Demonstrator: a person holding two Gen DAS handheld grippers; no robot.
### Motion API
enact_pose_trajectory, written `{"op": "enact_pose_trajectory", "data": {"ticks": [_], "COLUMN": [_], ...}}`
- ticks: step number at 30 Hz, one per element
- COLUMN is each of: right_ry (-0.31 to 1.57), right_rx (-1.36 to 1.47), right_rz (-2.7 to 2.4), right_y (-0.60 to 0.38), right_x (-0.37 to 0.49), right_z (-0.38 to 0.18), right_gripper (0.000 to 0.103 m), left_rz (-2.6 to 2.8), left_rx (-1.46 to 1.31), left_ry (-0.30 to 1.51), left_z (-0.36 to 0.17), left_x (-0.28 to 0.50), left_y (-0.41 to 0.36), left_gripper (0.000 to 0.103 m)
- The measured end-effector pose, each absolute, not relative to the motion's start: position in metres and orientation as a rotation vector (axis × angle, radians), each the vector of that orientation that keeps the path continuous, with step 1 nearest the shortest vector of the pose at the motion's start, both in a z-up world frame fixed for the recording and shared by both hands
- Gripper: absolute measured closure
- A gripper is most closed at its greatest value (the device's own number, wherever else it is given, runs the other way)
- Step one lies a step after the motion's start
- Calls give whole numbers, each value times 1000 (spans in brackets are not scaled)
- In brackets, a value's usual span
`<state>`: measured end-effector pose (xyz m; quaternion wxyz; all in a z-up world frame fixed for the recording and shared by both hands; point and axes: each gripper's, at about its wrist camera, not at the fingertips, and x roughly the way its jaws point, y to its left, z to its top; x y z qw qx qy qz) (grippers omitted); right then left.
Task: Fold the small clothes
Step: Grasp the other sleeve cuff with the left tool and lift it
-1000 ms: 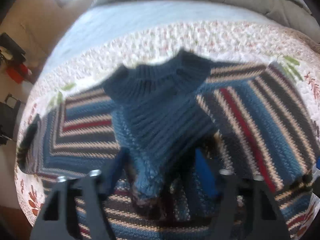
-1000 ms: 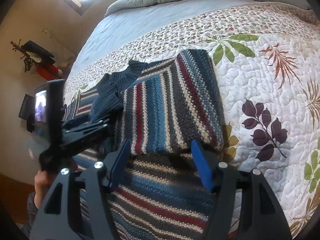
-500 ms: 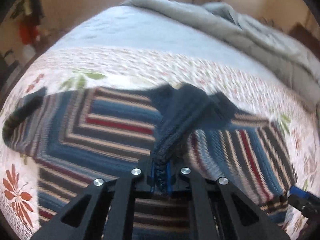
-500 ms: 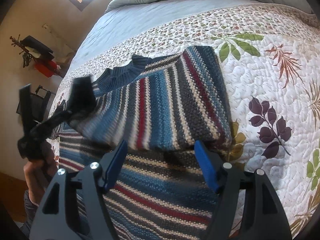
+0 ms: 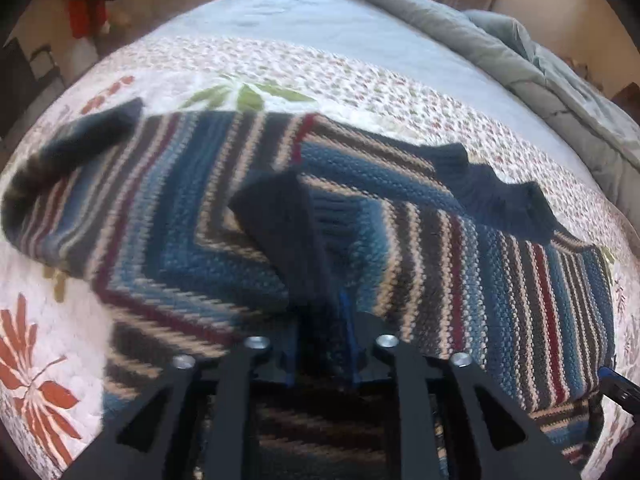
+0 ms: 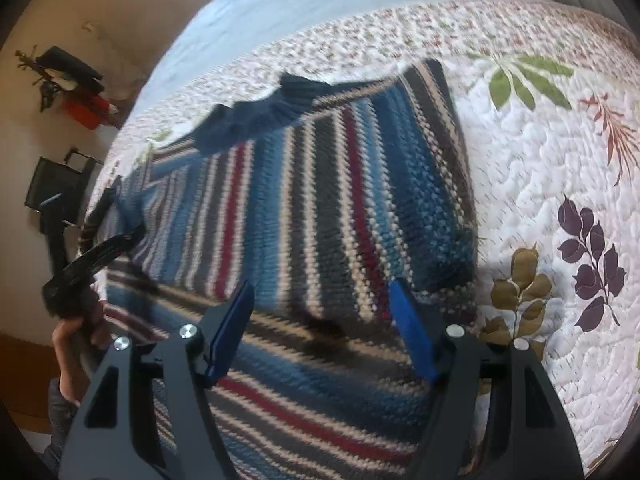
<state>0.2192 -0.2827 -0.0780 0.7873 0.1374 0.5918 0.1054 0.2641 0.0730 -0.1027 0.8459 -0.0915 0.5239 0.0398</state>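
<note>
The sweater [image 5: 400, 240] is spread on the quilt [image 5: 360, 76] ahead of both tools. Its dark cuff [image 5: 280, 232] is pinched in the left gripper [image 5: 320, 344], seemingly so the sleeve can be folded. The right gripper [image 6: 320, 332] is held spread above the body, nothing gripped.

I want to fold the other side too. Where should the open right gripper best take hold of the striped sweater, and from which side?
Probably the right folded edge of the striped sweater, coming from the quilt side. That edge lies thick, straight and free; the right gripper is open near its corner, while the left gripper pinches the dark cuff.
</note>
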Motion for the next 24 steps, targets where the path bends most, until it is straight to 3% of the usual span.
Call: {"op": "enact_pose_trajectory", "data": {"ticks": [1, 4, 7, 13, 18, 24], "right_ry": [1293, 1323, 1318, 1322, 1253, 1274], "right_rx": [273, 291, 290, 320, 241, 202], "right_rz": [193, 157, 124, 111, 132, 151], "right_y": [-284, -293, -299, -310, -291, -271], "right_x": [220, 223, 224, 223, 210, 214], "right_z": [-81, -87, -85, -87, -63, -68], "right_gripper": [35, 38, 43, 43, 34, 34], "left_rz": [97, 97, 91, 81, 95, 153], "left_rx": [-184, -180, -175, -200, -212, -126], "left_ry": [1095, 1060, 1062, 1133, 1060, 1114], "left_z": [-100, -88, -87, -102, -84, -99], "left_x": [263, 258, 267, 280, 266, 271], "left_y": [77, 87, 88, 83, 96, 90], "left_gripper": [61, 50, 49, 51, 49, 49]}}
